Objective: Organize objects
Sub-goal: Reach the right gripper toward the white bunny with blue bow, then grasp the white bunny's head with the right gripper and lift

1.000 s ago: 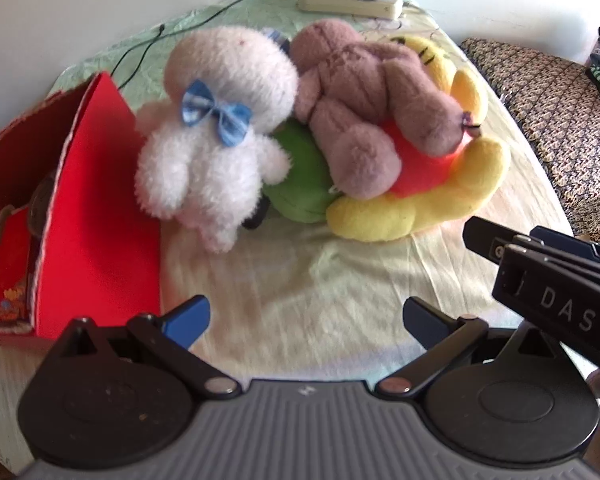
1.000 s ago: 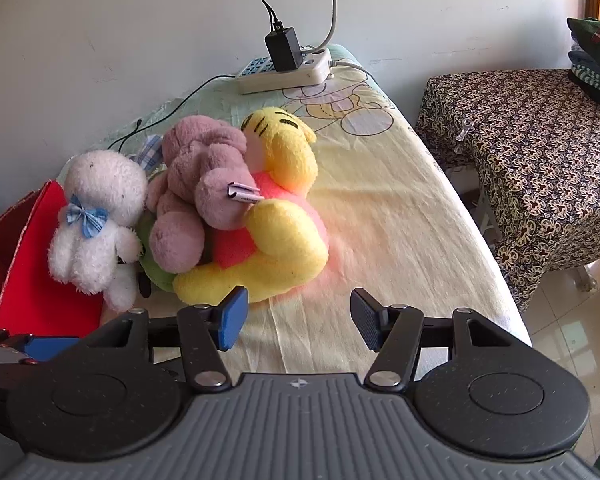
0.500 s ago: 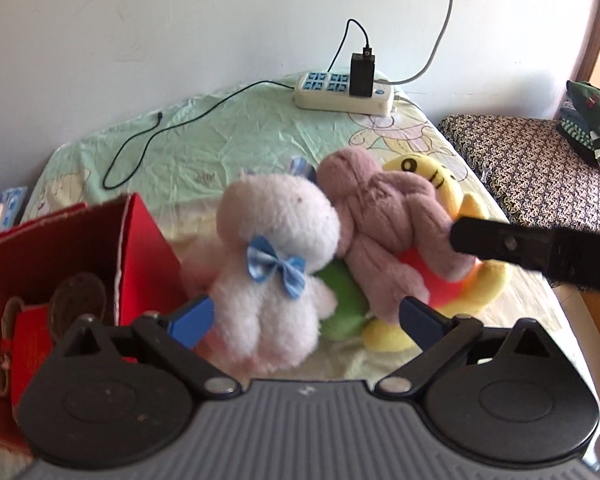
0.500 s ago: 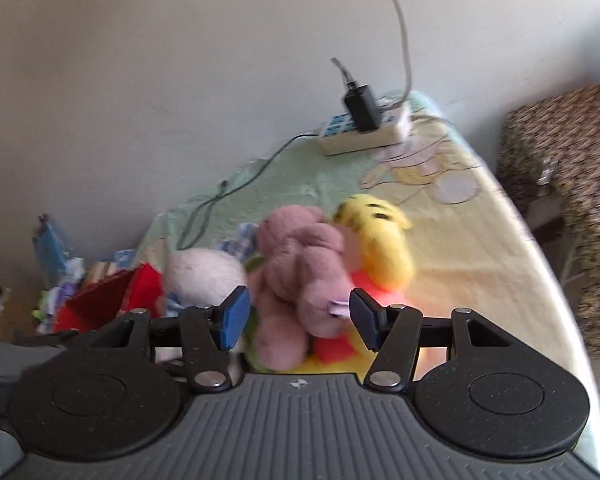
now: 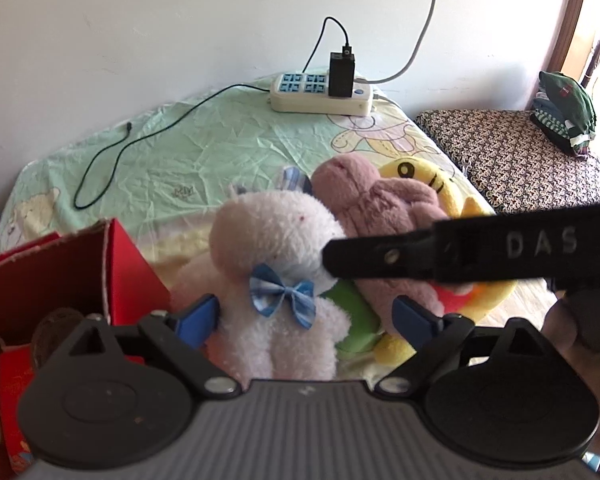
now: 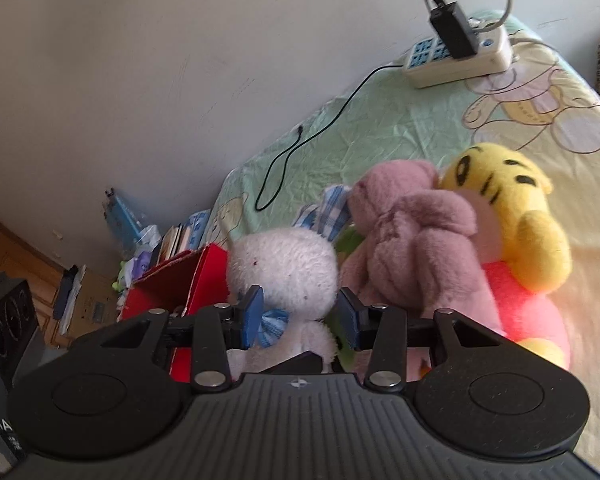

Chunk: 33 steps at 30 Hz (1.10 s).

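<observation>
Red cardboard box [image 5: 60,276] holds few items already. White plush [image 5: 276,280], mauve bear [image 5: 384,216], yellow bear [image 6: 512,216] unsorted on bed. Right gripper [image 6: 299,320] straddles white plush's neck, jaws apart; left gripper [image 5: 306,316] gaping, empty.

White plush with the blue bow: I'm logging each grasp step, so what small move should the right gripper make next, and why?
Probably close the right gripper on the white plush. Its blue pads stand open either side of the toy's neck by the blue bow, and the red box sits open just beside it.
</observation>
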### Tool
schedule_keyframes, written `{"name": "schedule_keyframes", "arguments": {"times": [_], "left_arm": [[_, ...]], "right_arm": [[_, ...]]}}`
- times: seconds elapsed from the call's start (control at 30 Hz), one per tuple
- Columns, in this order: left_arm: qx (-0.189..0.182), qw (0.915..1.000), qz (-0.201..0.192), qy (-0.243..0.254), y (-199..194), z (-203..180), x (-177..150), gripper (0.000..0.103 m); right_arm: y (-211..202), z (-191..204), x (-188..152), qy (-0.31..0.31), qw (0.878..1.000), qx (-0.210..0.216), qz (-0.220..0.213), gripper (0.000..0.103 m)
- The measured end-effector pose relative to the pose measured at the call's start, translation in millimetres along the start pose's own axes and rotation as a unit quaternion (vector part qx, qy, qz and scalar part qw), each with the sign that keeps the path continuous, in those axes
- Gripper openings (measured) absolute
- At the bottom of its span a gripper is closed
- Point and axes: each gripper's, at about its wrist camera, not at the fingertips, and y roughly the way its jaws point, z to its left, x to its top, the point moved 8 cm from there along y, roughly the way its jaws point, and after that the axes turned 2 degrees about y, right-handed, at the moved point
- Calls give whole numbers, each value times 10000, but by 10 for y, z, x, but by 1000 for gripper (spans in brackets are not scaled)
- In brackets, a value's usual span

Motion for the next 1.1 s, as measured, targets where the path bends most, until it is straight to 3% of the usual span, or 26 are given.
{"name": "schedule_keyframes", "arguments": {"times": [0.3, 0.43, 0.63, 0.77, 1.1], "left_arm": [[-35, 9997, 226, 54, 191, 75, -33, 85], [-36, 9995, 320, -25, 247, 140, -48, 80], [-86, 9996, 254, -101, 166, 119, -42, 80], [-215, 9993, 193, -227, 39, 78, -48, 80], [-269, 9984, -158, -473, -421, -80, -116, 80]], "right_arm": [[289, -13, -22, 34, 9994, 234, 263, 57], [377, -27, -32, 165, 9985, 405, 316, 57], [283, 66, 31, 142, 9969, 775, 70, 35], [146, 183, 32, 2, 9958, 905, -123, 29], [-246, 464, -122, -385, 9935, 986, -406, 28]]}}
